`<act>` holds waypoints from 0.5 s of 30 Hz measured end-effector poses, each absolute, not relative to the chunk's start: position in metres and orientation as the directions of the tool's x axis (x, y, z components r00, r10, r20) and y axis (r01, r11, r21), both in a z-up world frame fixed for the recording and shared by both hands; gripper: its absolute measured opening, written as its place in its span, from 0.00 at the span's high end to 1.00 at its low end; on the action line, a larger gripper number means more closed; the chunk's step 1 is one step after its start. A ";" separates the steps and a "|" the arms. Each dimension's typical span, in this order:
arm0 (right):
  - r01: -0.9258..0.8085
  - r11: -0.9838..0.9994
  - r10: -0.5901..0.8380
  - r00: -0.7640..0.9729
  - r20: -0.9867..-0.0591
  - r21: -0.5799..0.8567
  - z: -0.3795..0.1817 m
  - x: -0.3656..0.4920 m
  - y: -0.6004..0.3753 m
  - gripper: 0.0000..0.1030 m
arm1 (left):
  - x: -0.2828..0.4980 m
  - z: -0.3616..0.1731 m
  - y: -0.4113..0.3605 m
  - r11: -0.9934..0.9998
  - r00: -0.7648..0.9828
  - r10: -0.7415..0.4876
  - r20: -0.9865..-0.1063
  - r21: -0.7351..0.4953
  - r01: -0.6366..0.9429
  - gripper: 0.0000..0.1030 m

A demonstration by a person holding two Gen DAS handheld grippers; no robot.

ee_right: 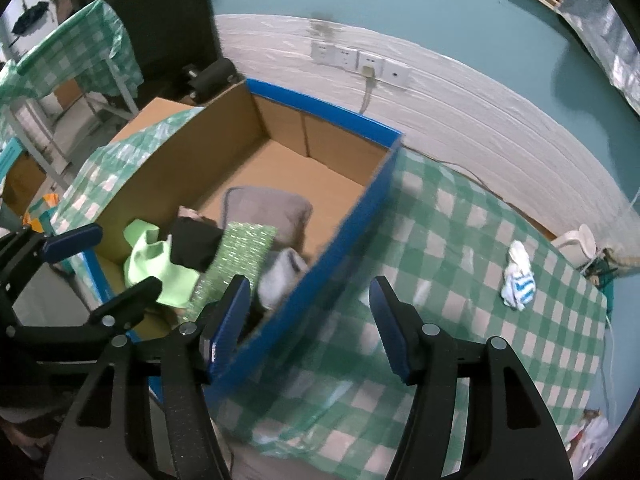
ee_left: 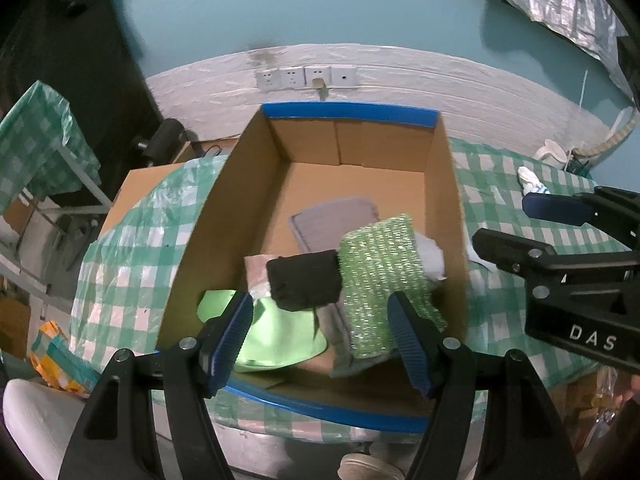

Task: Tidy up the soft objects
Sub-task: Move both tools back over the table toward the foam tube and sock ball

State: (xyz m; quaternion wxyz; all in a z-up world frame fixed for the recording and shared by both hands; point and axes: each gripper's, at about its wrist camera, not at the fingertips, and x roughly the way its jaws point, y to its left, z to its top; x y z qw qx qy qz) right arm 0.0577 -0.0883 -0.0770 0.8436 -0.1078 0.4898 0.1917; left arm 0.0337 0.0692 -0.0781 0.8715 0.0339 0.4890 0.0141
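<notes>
A blue-rimmed cardboard box (ee_left: pixel 352 112) (ee_right: pixel 356 216) stands on the green checked table. Inside lie a grey mat (ee_left: pixel 336 220), a sparkly green cloth (ee_left: pixel 380 268) (ee_right: pixel 240 252), a black cloth (ee_left: pixel 302 280) (ee_right: pixel 196 242), a light green cloth (ee_left: pixel 276 336) (ee_right: pixel 156 260) and a pale grey cloth (ee_right: pixel 280 272). My left gripper (ee_left: pixel 320 344) is open and empty above the box's near end. My right gripper (ee_right: pixel 308 326) is open and empty over the box's right wall. A white and blue sock (ee_right: pixel 518 278) (ee_left: pixel 530 182) lies on the table to the right.
The wall with sockets (ee_left: pixel 306 77) is behind the table. A white cup-like object (ee_right: pixel 576 244) sits at the table's far right corner. A second checked table (ee_left: pixel 36 140) stands to the left. A colourful bag (ee_left: pixel 60 360) lies on the floor.
</notes>
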 end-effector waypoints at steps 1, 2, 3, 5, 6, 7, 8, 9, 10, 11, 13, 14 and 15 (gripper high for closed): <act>-0.421 0.907 0.216 0.449 -0.867 0.007 -0.077 0.058 -0.093 0.40 | 0.033 -0.078 0.066 0.997 0.522 0.058 -0.851 0.077 0.013 0.31; -0.415 0.910 0.214 0.451 -0.867 0.008 -0.077 0.057 -0.097 0.40 | 0.033 -0.077 0.063 0.997 0.522 0.058 -0.851 0.079 0.018 0.31; -0.408 0.913 0.212 0.453 -0.866 0.010 -0.077 0.057 -0.102 0.40 | 0.033 -0.077 0.059 0.996 0.522 0.057 -0.851 0.081 0.024 0.31; -0.392 0.920 0.208 0.458 -0.864 0.014 -0.076 0.057 -0.112 0.40 | 0.032 -0.075 0.053 0.996 0.525 0.056 -0.849 0.087 0.034 0.31; -0.386 0.922 0.207 0.460 -0.863 0.015 -0.075 0.057 -0.116 0.40 | 0.032 -0.075 0.048 0.995 0.525 0.055 -0.849 0.090 0.041 0.31; -0.378 0.925 0.205 0.464 -0.862 0.016 -0.074 0.056 -0.122 0.40 | 0.032 -0.075 0.045 0.995 0.525 0.055 -0.849 0.092 0.045 0.31; -0.372 0.928 0.203 0.467 -0.861 0.017 -0.074 0.055 -0.126 0.40 | 0.032 -0.075 0.041 0.994 0.525 0.055 -0.849 0.096 0.051 0.31; -0.368 0.930 0.202 0.468 -0.860 0.018 -0.074 0.055 -0.130 0.40 | 0.032 -0.074 0.036 0.994 0.524 0.054 -0.850 0.098 0.057 0.31; -0.361 0.932 0.201 0.471 -0.859 0.021 -0.074 0.054 -0.135 0.40 | 0.031 -0.074 0.033 0.993 0.524 0.053 -0.850 0.101 0.063 0.31; -0.354 0.935 0.200 0.473 -0.858 0.023 -0.074 0.054 -0.141 0.40 | 0.031 -0.075 0.030 0.992 0.523 0.052 -0.851 0.104 0.070 0.31; -0.341 0.940 0.196 0.476 -0.857 0.026 -0.075 0.054 -0.150 0.40 | 0.031 -0.075 0.022 0.990 0.522 0.053 -0.851 0.113 0.083 0.31; -0.336 0.942 0.195 0.477 -0.857 0.028 -0.076 0.054 -0.155 0.40 | 0.031 -0.075 0.017 0.989 0.522 0.053 -0.851 0.117 0.090 0.31; -0.329 0.944 0.194 0.478 -0.857 0.030 -0.077 0.053 -0.161 0.40 | 0.030 -0.075 0.014 0.988 0.522 0.052 -0.852 0.119 0.095 0.31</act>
